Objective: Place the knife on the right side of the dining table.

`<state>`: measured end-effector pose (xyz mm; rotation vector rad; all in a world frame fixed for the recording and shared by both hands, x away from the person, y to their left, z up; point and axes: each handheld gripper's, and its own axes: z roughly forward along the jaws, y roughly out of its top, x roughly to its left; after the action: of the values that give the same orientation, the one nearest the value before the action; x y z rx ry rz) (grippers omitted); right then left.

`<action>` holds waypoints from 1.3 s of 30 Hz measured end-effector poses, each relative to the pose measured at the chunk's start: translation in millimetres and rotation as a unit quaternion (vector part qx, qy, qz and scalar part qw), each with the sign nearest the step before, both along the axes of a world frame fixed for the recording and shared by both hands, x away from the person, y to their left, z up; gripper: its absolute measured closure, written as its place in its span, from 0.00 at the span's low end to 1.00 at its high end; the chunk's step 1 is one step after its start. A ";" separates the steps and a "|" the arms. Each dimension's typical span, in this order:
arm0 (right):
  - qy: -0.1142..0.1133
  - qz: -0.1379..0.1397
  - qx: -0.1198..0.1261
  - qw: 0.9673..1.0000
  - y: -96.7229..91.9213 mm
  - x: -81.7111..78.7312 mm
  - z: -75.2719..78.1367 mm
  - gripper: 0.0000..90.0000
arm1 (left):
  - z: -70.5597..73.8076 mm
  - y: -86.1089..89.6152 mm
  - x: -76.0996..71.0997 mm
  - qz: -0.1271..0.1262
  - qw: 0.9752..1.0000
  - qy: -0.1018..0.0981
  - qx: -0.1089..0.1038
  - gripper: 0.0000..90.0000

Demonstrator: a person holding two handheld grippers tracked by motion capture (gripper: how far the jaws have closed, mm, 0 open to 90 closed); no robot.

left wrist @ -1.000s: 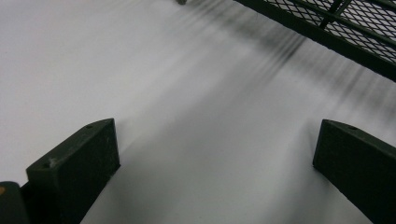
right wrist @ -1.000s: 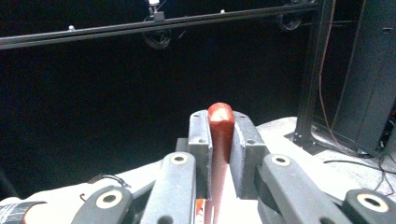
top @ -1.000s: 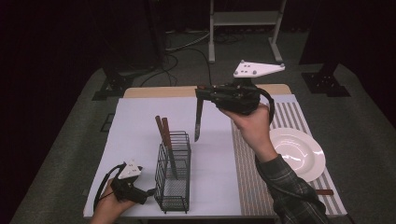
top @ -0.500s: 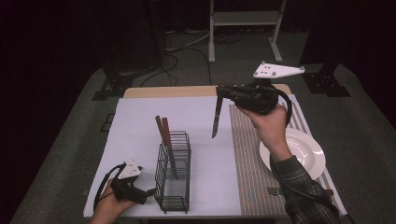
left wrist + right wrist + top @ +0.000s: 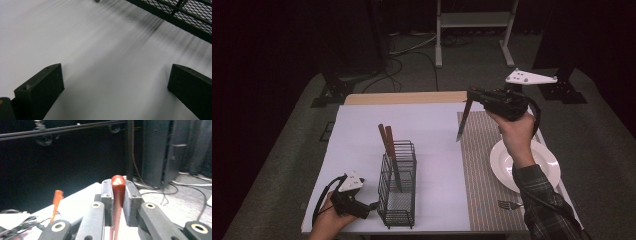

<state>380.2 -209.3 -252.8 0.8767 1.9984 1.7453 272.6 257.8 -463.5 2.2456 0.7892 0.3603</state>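
Here the right gripper (image 5: 472, 95) has its jaws clamped on the brown handle of a knife (image 5: 462, 122), which hangs blade down in the air over the near edge of the striped placemat (image 5: 477, 165), well clear of the wire caddy (image 5: 398, 185). The carrying step looks in hand; next the knife likely needs lowering flat beside the white plate (image 5: 542, 172). The left gripper (image 5: 362, 207) rests on the table with jaws apart, empty.

Plaid sleeve (image 5: 544, 200); black hand-held gripper (image 5: 473, 95), grey plate.
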 end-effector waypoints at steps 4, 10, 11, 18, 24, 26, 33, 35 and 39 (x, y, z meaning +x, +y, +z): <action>0.005 -0.025 0.004 1.000 -13.5 8.6 -10.7 0.89 | -0.1 -0.1 0.0 0.000 1.000 0.000 0.000 0.00; 0.014 -0.058 0.008 0.998 -30.1 19.5 -24.4 0.89 | -0.1 0.0 0.1 0.000 1.000 0.000 -0.001 0.00; 0.015 -0.063 0.009 0.998 -31.9 21.1 -26.5 0.89 | -0.2 0.0 0.0 0.000 1.000 0.000 0.000 0.00; 0.025 -0.096 0.002 0.995 -44.0 36.2 -45.8 0.89 | -0.1 0.0 0.1 0.000 1.000 0.000 0.000 0.00; 0.034 -0.121 0.004 0.992 -53.1 47.7 -63.5 0.89 | -0.2 0.0 0.0 0.000 1.000 0.000 0.000 0.00; 0.036 -0.126 0.005 0.991 -54.9 51.0 -68.3 0.89 | -0.1 0.0 0.1 0.000 1.000 0.000 0.000 0.00; 0.048 -0.137 0.005 0.989 -57.7 58.5 -80.9 0.89 | -0.2 0.0 0.0 0.000 1.000 0.000 -0.001 0.00; 0.050 -0.138 0.003 0.989 -57.5 59.2 -83.0 0.88 | -0.2 0.0 0.1 0.000 1.000 0.000 0.000 0.00; 0.054 -0.139 0.008 0.989 -56.5 60.4 -87.2 0.88 | -0.2 0.0 0.0 0.000 1.000 0.000 0.000 0.00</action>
<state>440.6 -265.8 -340.0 1.2148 1.8244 1.5896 272.6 257.8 -463.6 2.2452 0.7894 0.3597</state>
